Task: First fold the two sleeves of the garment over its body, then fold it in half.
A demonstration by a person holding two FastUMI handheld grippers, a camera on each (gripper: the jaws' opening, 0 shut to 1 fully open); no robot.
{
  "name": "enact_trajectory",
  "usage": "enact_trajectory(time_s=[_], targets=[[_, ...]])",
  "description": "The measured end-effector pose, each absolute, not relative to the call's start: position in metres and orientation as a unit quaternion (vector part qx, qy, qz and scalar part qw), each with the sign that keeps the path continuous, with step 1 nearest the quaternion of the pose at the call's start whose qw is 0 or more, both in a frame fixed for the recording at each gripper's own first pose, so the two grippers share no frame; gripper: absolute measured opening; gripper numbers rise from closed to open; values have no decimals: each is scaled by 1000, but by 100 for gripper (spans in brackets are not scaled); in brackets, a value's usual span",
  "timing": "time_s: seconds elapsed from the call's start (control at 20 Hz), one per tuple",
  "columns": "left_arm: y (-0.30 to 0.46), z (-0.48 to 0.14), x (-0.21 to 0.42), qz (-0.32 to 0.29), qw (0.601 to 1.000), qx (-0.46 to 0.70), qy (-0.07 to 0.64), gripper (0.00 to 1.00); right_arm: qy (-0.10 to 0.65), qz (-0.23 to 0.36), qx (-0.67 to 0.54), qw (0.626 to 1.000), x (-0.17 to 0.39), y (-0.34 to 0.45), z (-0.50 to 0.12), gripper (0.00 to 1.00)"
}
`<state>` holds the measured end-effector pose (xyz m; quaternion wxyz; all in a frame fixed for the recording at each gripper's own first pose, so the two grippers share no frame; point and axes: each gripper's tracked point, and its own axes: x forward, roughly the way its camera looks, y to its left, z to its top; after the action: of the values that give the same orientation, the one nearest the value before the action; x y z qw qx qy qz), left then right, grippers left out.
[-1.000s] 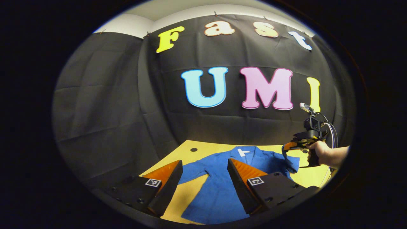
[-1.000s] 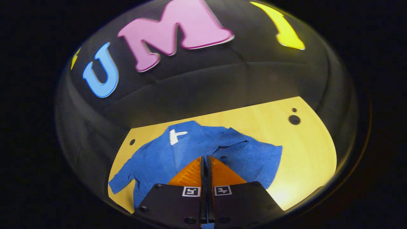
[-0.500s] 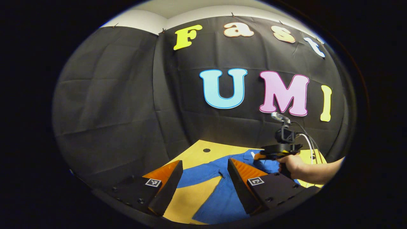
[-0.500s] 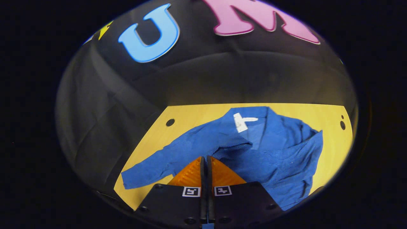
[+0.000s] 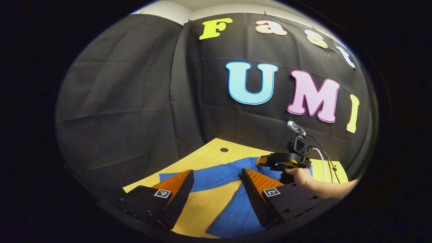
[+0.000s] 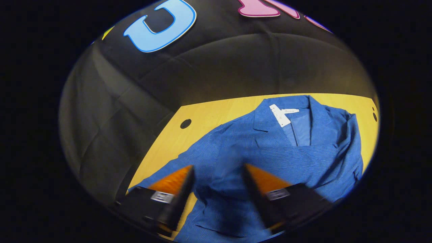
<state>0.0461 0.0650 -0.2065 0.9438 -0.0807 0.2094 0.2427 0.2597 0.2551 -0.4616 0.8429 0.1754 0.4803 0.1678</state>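
1. The table (image 6: 209, 111) carries the blue garment (image 6: 287, 158) spread flat, collar at the far side; bare table lies beyond its left edge, giving room to move.
2. The right sleeve (image 6: 330, 148) now lies across the body, so one sleeve fold looks done; the left sleeve (image 5: 206, 175) still stretches out.
3. The right tongs (image 6: 217, 179), clamped half a second ago, now stand apart, blurred.
4. The left tongs (image 5: 217, 180) hang open above the left sleeve.

Blue garment (image 6: 270, 158) with white tag (image 6: 280, 114) on yellow table (image 6: 209, 114).
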Motion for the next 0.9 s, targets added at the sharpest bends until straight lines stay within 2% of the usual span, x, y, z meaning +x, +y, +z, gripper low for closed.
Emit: enact_trajectory(time_s=[0.05, 0.1, 0.15, 0.3, 0.5, 0.65, 0.9], targets=[[72, -217, 46, 246, 942, -83, 213, 81, 467, 173, 169, 850, 258, 255, -458, 97], [80, -227, 47, 251, 940, -82, 214, 81, 452, 176, 161, 860, 253, 252, -452, 89], [91, -236, 47, 259, 938, -79, 215, 81, 431, 182, 156, 870, 249, 249, -441, 98], [130, -266, 45, 290, 926, -70, 231, 81, 352, 197, 133, 905, 234, 238, -398, 98], [179, -314, 34, 324, 894, -89, 295, 82, 307, 223, 61, 923, 192, 214, -356, 98], [205, -353, 34, 338, 867, -111, 349, 83, 256, 238, 65, 935, 171, 208, -321, 98], [229, -408, 38, 348, 830, -129, 417, 84, 200, 228, 55, 951, 149, 167, -283, 98]])
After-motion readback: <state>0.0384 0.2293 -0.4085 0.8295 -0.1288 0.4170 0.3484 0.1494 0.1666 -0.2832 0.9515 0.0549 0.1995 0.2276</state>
